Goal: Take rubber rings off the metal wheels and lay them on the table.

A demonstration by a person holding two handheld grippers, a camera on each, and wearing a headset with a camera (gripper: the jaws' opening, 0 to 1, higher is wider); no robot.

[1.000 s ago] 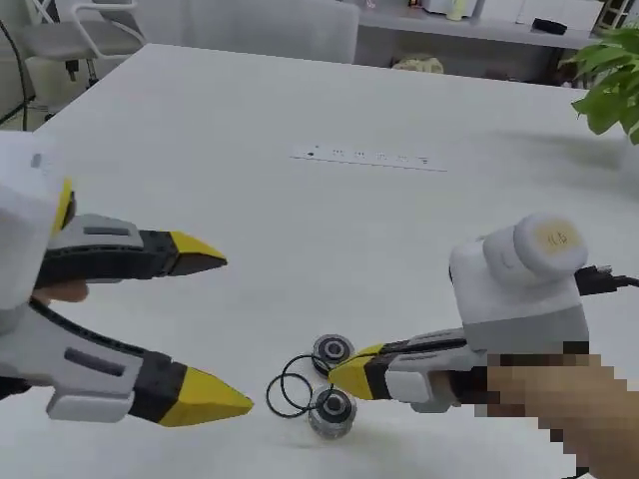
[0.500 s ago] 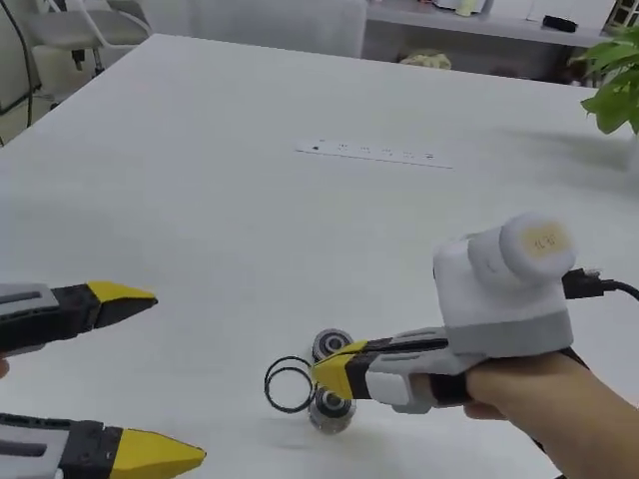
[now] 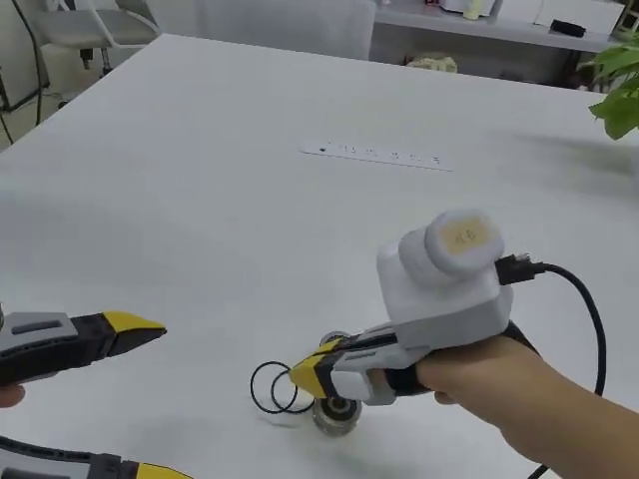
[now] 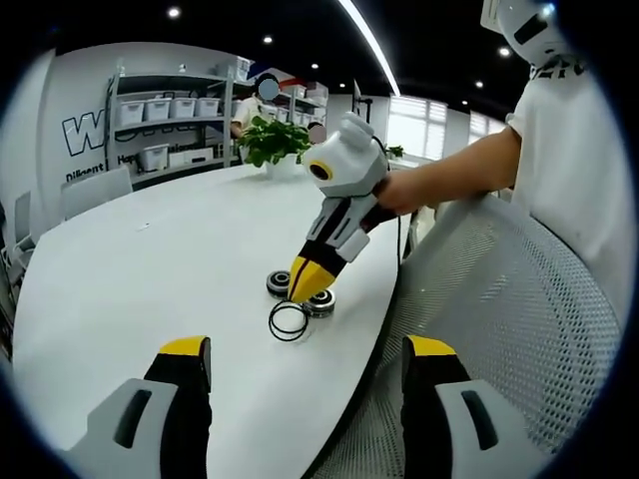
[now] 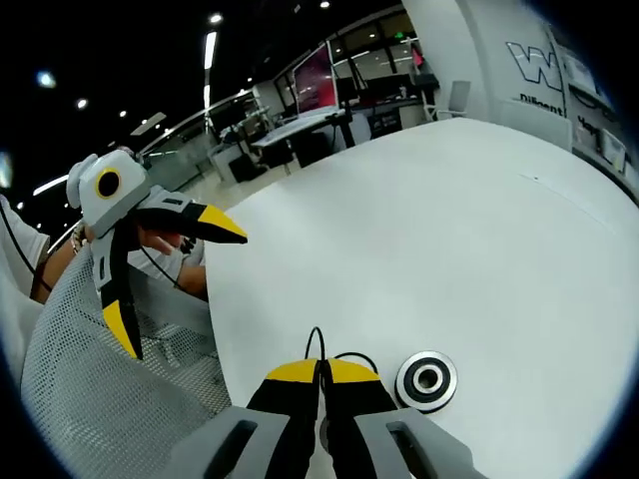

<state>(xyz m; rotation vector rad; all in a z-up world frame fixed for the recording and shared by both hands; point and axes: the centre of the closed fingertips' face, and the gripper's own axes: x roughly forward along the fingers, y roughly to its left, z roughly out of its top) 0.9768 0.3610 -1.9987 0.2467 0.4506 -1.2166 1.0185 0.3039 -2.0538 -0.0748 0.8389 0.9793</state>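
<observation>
Tongs L (image 3: 172, 399): spread wide, nothing btwn them. Backed off to lower left of head view; 1 s ago they hung just beside the rings, now well apart from the work.
Rubber rings (image 3: 272, 387): two thin black loops, overlapping, flat on the desk (image 3: 300, 230) just left of the wheels. They sit a touch further left of the wheels than 1 s ago. Look free of both wheels, tho whether the near loop touches the front wheel is too fine to tell.
Tongs R (image 3: 298, 377): pressed together, tips at the rings' right edge. Right gripper view shows a black strand coming out from btwn the tips, so prob. pinching a ring. Tips have slid left past the wheels since 1 s ago.
Metal wheels: rear wheel (image 3: 334, 343) partly behind Tongs R, front wheel (image 3: 334, 415) just below them, both near the desk's front edge. Neither has shifted.
Meaning for task: reads as the drag-clear step, w/ Tongs R pulling a ring away from the wheels and Tongs L giving room. Left to do, by this view: let go so the rings lie loose on the desk. Whether either wheel still carries a ring: can't tell.
</observation>
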